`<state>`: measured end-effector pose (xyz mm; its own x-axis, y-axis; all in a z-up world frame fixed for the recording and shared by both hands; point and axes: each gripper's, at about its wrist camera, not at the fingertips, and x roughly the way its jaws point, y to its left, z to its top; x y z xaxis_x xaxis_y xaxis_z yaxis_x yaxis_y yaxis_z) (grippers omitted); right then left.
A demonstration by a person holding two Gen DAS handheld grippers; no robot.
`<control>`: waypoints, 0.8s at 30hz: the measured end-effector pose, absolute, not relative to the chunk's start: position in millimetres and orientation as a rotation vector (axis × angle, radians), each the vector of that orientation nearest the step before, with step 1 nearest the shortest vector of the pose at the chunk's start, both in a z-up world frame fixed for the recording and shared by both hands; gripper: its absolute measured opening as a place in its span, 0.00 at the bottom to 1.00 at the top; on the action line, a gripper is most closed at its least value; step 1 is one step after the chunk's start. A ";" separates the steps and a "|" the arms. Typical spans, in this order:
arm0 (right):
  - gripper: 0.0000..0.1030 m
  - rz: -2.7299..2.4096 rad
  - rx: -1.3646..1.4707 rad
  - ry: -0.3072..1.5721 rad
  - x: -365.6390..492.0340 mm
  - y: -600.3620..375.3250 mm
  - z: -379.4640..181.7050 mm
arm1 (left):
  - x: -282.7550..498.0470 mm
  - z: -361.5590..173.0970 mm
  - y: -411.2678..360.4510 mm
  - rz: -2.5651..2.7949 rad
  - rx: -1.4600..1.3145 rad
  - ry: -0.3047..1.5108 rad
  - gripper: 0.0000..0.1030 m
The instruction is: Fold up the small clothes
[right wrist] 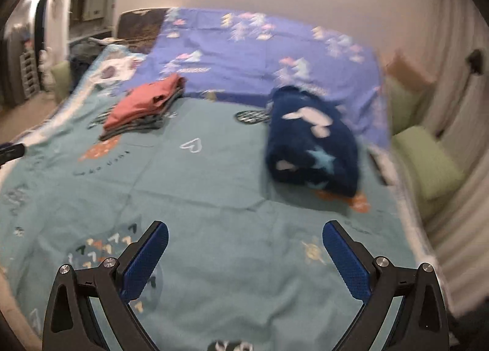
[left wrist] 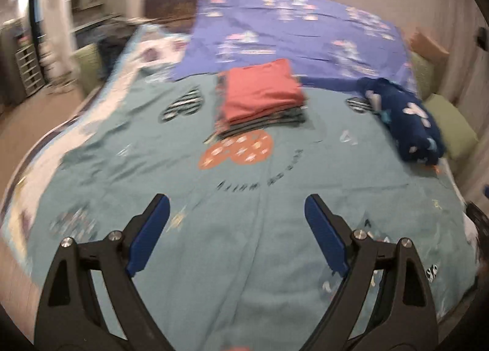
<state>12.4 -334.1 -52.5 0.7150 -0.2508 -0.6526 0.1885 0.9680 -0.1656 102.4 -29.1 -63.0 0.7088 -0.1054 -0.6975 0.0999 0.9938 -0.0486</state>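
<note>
I am holding both grippers above the bed (left wrist: 244, 228), tilted down at the teal cover, and neither is carrying anything. My left gripper (left wrist: 237, 216) is standing spread wide with only bare sheet between its pads. My right gripper (right wrist: 244, 244) is spread wider, its jaws just finishing opening, and nothing is lying between them either. Ahead of my left gripper, almost dead centre and well apart, the stack (left wrist: 259, 97) of folded clothes is sitting with a coral piece on top; from my right gripper it is lying far off to the upper left (right wrist: 146, 103). The next piece, I am judging, is the navy bundle (right wrist: 311, 140) with pale shapes on it. It is lying ahead and slightly right of my right gripper, crumpled, its long axis running away from me toward the purple sheet (right wrist: 259, 54). From my left gripper it is sitting far out to the right (left wrist: 403, 118). So the right hand is the nearer one, and I am expecting it to reach forward for the bundle's near end.
</note>
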 end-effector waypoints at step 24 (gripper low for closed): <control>1.00 -0.392 0.039 0.626 -82.8 -352.0 3.5 | -13.2 -10.5 -122.1 -0.332 0.078 0.628 0.98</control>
<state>-82.8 -352.0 3.5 0.7393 -0.3455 -0.5780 0.3691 0.9258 -0.0814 -13.2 -122.1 -10.5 0.7580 -0.2812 -0.5885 0.3281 0.9442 -0.0285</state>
